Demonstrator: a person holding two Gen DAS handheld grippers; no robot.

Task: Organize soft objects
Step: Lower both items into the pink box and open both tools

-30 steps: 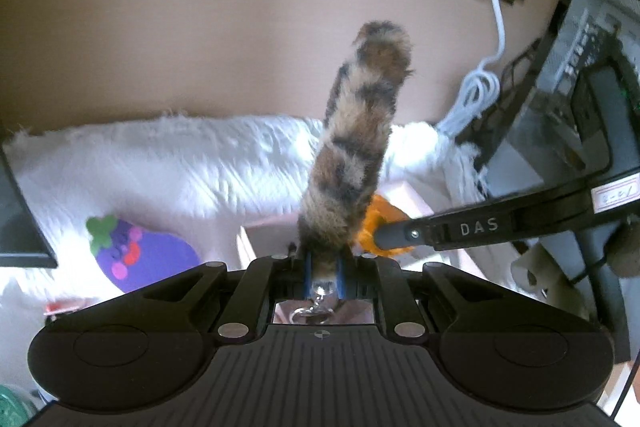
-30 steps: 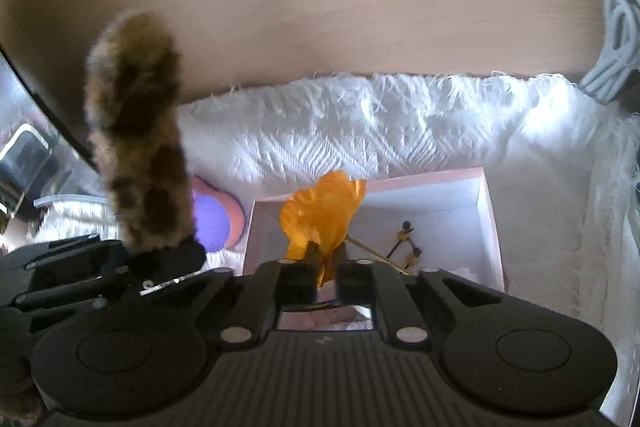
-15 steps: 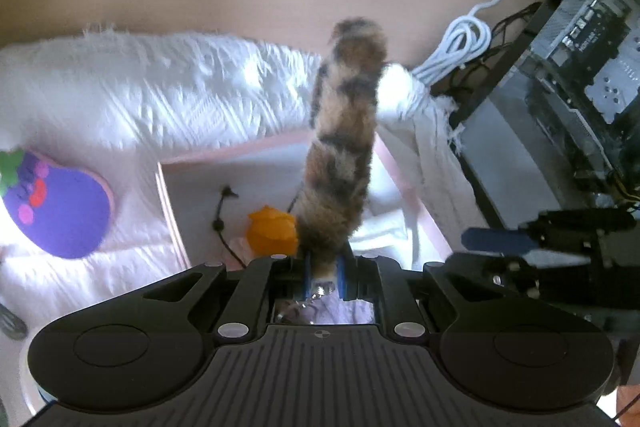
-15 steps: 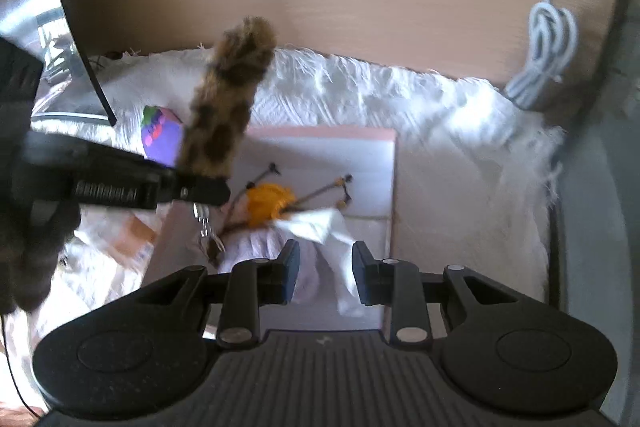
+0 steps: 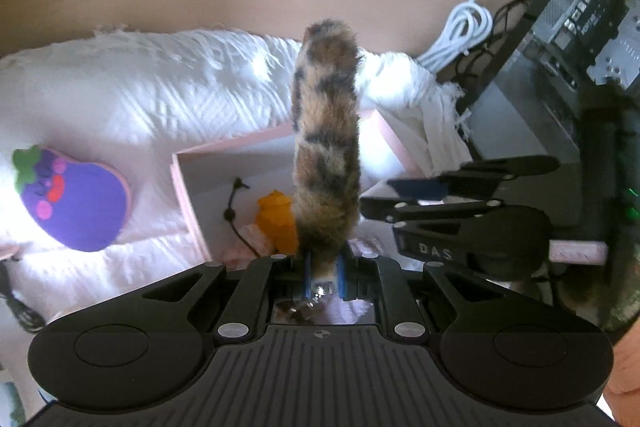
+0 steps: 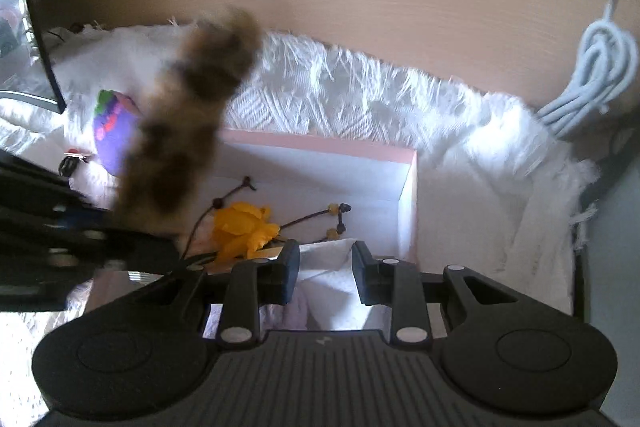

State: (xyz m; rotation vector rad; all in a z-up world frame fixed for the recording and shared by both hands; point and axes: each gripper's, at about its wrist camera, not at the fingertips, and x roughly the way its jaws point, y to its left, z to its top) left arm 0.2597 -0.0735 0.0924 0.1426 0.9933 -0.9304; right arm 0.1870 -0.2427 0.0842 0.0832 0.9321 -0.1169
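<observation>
Right gripper [image 6: 325, 271], jaws now released and empty, has dropped the orange flower [image 6: 243, 230] into the pink box [image 6: 406, 187]; left gripper [image 5: 323, 277] grasps the furry tail [image 5: 326, 143], to go in next.

Spotted brown furry tail [image 5: 326, 147] stands upright over the pink box [image 5: 182, 195]. Orange fabric pouch [image 6: 242, 229] lies inside; purple eggplant plush [image 5: 74, 203] beside it.
</observation>
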